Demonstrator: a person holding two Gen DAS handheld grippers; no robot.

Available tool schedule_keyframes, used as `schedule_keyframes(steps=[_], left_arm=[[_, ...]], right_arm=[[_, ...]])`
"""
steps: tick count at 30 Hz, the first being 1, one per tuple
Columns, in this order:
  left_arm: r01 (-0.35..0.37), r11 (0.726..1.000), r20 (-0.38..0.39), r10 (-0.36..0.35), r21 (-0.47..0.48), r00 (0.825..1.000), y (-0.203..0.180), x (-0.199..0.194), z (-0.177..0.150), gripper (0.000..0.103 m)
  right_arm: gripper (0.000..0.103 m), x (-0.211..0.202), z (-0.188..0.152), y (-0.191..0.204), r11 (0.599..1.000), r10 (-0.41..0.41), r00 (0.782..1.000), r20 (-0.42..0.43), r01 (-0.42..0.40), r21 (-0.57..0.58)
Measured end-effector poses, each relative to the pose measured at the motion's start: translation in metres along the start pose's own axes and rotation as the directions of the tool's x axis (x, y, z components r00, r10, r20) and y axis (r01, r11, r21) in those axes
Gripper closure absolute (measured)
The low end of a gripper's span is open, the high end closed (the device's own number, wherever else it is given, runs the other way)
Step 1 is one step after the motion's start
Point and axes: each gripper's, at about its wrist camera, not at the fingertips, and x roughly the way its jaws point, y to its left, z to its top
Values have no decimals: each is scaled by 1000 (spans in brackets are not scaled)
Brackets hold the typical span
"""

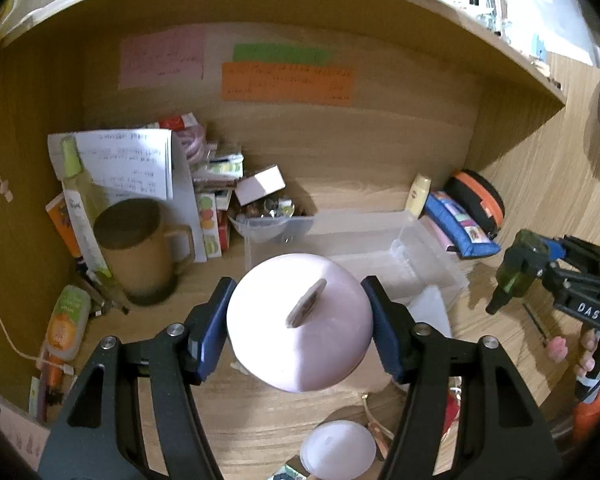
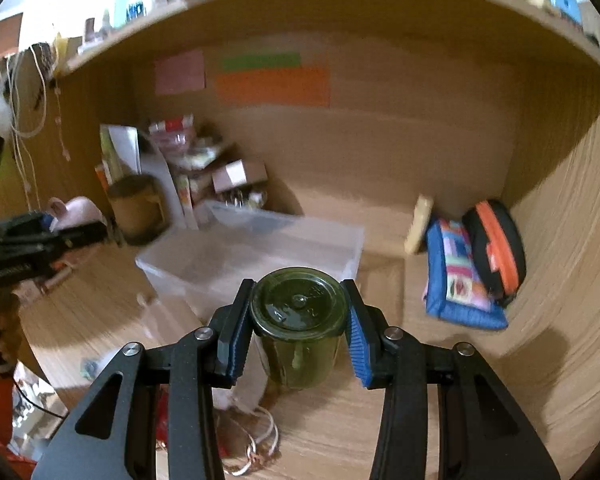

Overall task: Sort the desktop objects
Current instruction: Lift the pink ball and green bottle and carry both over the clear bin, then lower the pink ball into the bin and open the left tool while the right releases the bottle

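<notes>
Sticky notes (image 1: 288, 80) – writing blurred, clear box (image 2: 252, 256) smeared

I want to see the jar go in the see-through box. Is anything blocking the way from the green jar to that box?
Nothing visible blocks it. The right gripper holds the green jar just in front of the clear box, whose top is open.

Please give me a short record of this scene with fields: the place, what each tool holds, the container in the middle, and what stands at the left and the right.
place: wooden desk alcove with coloured notes on the back wall
left tool: shut on pink round object
right tool: shut on green glass jar
middle: clear plastic bin, looks mostly empty
left side: brown mug, papers, small boxes
right side: blue pouch, black and orange case
</notes>
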Motion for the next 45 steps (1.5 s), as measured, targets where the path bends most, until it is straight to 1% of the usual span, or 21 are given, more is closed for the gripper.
schedule_keyframes(steps=[3, 7, 15, 20, 27, 32, 37, 45], left_arm=[[6, 1000, 4, -6, 11, 1000, 0, 1, 9, 40], [19, 1000, -2, -19, 17, 1000, 1, 5, 19, 40], [34, 999, -26, -34, 14, 999, 6, 23, 38, 40], [32, 999, -63, -31, 18, 998, 10, 44, 43, 40], [31, 999, -133, -28, 18, 991, 15, 83, 43, 40], [26, 999, -191, -20, 28, 981, 17, 114, 39, 40], [33, 999, -250, -23, 37, 968, 18, 143, 34, 40], [52, 996, -308, -29, 68, 951, 13, 170, 27, 40]], right_arm=[[65, -8, 13, 2, 1000, 5, 999, 34, -5, -7], [65, -9, 31, 5, 1000, 4, 998, 58, -3, -26], [65, 16, 52, 6, 1000, 7, 999, 45, -6, -27], [65, 48, 55, 3, 1000, 19, 1000, -5, -19, -14], [65, 92, 55, -13, 999, 36, 996, -84, -36, 5], [65, 123, 51, -21, 999, 39, 988, -151, -40, -3], [65, 148, 49, -23, 999, 31, 979, -202, -36, -20], [65, 176, 44, -24, 997, 22, 965, -262, -40, -62]])
